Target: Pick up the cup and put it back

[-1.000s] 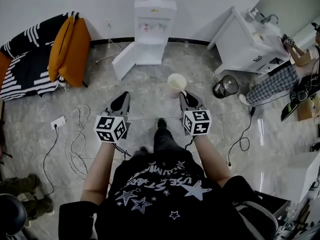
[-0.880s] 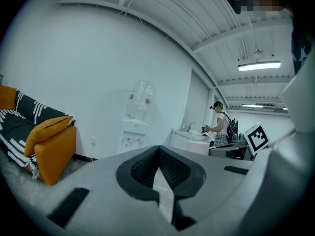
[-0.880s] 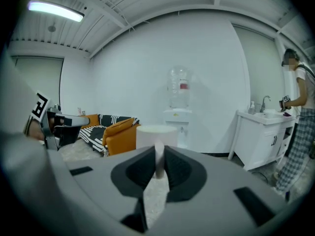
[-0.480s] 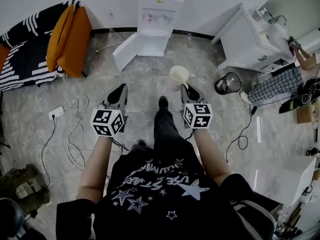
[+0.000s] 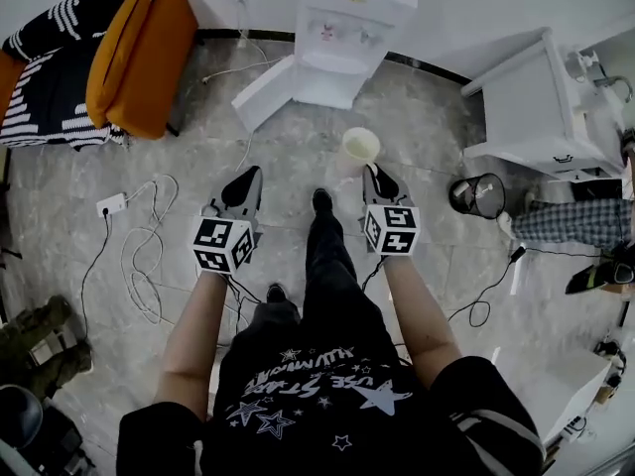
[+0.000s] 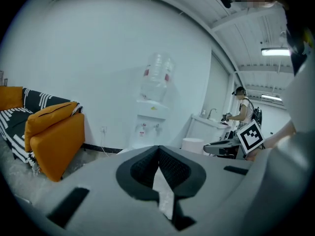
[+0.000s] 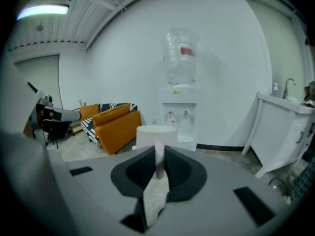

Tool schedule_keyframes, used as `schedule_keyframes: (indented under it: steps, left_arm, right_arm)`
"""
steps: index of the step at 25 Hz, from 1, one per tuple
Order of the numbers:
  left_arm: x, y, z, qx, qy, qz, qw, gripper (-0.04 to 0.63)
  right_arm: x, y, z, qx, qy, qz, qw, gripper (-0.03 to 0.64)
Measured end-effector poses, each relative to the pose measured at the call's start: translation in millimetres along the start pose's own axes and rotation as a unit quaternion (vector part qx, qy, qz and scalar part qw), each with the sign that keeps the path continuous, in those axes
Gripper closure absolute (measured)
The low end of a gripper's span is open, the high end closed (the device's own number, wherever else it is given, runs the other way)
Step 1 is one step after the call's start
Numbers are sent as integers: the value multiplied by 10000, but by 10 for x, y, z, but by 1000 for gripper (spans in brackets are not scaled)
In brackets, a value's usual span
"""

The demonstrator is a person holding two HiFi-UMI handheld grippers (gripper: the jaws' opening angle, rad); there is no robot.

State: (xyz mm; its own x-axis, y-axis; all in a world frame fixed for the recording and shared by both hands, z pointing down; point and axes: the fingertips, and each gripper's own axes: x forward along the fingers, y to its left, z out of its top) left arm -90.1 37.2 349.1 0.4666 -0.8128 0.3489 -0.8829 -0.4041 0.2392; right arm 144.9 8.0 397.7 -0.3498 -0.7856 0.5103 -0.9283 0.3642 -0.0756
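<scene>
A cream paper cup hangs in the air above the grey floor, in front of the person's legs. My right gripper is shut on its near wall. In the right gripper view, the cup stands upright just past the jaws, and the cup's wall is pinched between the dark pads. My left gripper is held level beside it, about a hand's width to the left, shut with nothing in it. The left gripper view shows the cup off to the right of its closed jaws.
A white water dispenser stands ahead at the wall with its lower door swung open. An orange and striped sofa is at the left; white cables lie on the floor. A white sink cabinet and a black bin are at the right.
The person has stepped forward toward the water dispenser. Both grippers keep the same pose, and the cup stays in the right gripper.
</scene>
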Motion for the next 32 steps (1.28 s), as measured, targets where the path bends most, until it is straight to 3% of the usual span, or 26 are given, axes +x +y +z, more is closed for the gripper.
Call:
schedule_keyframes:
  steps: [7, 15, 21, 32]
  left_arm:
    - [1267, 404, -236, -31, 283, 355, 9990, 586]
    - [2073, 804, -1061, -286, 888, 654, 9935, 586]
    - [2520, 1083, -1682, -463, 972, 452, 9932, 586]
    - [3274, 1851, -2639, -113, 886, 145, 9959, 586]
  right_arm:
    - [1320, -700, -247, 63, 471, 123, 9988, 572]
    - [2539, -1067, -1015, 86, 1074, 287, 9938, 572]
    - [3294, -1179, -1626, 191, 1256, 120, 9918, 572]
    - [4710, -1536, -2308, 225, 885, -272, 9954, 572]
